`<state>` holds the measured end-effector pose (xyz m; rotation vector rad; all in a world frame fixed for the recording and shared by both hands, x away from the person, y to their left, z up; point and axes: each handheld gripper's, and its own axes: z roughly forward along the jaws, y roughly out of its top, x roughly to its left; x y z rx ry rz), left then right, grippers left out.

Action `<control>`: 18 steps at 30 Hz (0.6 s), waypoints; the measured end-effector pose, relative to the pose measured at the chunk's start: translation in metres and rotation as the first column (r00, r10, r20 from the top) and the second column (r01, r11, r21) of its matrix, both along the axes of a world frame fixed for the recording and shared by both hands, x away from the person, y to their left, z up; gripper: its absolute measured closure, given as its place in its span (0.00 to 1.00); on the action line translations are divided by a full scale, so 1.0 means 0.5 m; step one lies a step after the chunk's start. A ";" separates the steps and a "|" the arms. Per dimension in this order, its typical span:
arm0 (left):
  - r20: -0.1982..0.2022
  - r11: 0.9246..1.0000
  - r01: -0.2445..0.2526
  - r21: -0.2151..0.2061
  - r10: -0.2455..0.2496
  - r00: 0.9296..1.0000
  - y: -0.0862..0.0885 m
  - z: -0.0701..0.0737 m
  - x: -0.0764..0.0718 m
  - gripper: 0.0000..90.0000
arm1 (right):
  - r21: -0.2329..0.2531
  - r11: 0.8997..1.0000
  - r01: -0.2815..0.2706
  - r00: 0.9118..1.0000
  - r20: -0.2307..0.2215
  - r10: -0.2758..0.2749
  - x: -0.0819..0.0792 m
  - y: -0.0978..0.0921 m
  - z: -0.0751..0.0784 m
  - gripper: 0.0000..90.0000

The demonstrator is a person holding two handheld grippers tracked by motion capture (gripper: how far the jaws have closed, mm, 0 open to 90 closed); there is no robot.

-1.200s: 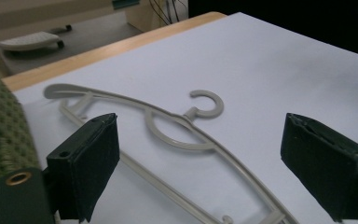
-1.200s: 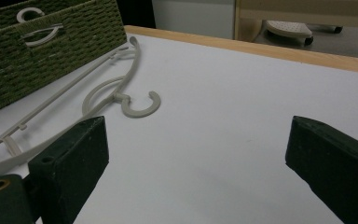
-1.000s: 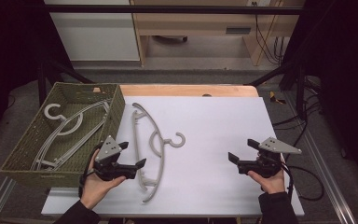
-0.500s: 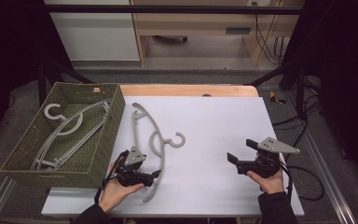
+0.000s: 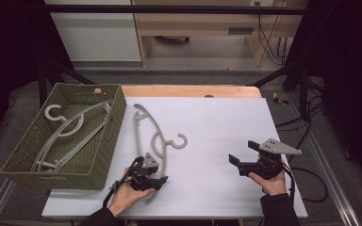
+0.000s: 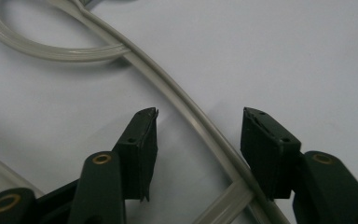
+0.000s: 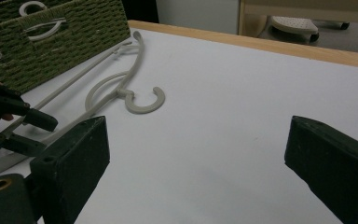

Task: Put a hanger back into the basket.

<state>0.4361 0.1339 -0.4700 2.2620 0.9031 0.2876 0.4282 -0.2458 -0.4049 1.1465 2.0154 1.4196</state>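
Since a second ago your left claw (image 5: 159,180) has dropped over the hanger (image 5: 156,136), jaws wide astride its near end. It lies lengthwise away from you beside the basket (image 5: 108,141), hook rightward. Your right claw (image 5: 233,160) hovers wide.

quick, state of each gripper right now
Left gripper: open, jaws straddling one arm of the grey plastic clothes hanger lying on the white table, not shut on it.
Right gripper: open, holding nothing, over bare table.
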 end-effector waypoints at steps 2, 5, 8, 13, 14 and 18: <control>0.002 1.000 -0.001 0.017 0.001 1.000 -0.004 -0.003 -0.003 0.54 | -0.008 1.000 0.003 1.000 -0.004 -0.003 0.000 0.000 0.000 0.08; 0.004 1.000 -0.002 0.014 0.002 1.000 -0.007 -0.003 -0.006 0.57 | -0.015 1.000 0.000 1.000 -0.003 -0.001 0.000 0.002 0.000 0.07; -0.005 1.000 0.005 0.013 -0.005 1.000 -0.006 -0.002 -0.008 0.64 | -0.017 1.000 -0.002 1.000 -0.003 0.002 -0.001 0.003 0.001 0.07; -0.049 1.000 0.000 0.008 0.000 0.999 0.000 0.004 -0.008 0.68 | -0.014 1.000 0.002 1.000 -0.002 -0.002 -0.002 0.002 0.002 0.07; -0.059 1.000 0.002 0.012 -0.002 0.998 0.003 0.006 -0.008 0.68 | -0.012 1.000 0.002 1.000 -0.001 -0.002 -0.003 0.002 0.002 0.07; -0.087 1.000 -0.007 0.017 0.008 0.996 0.017 0.009 -0.009 0.70 | -0.012 1.000 0.003 1.000 0.002 -0.003 -0.004 0.000 0.003 0.07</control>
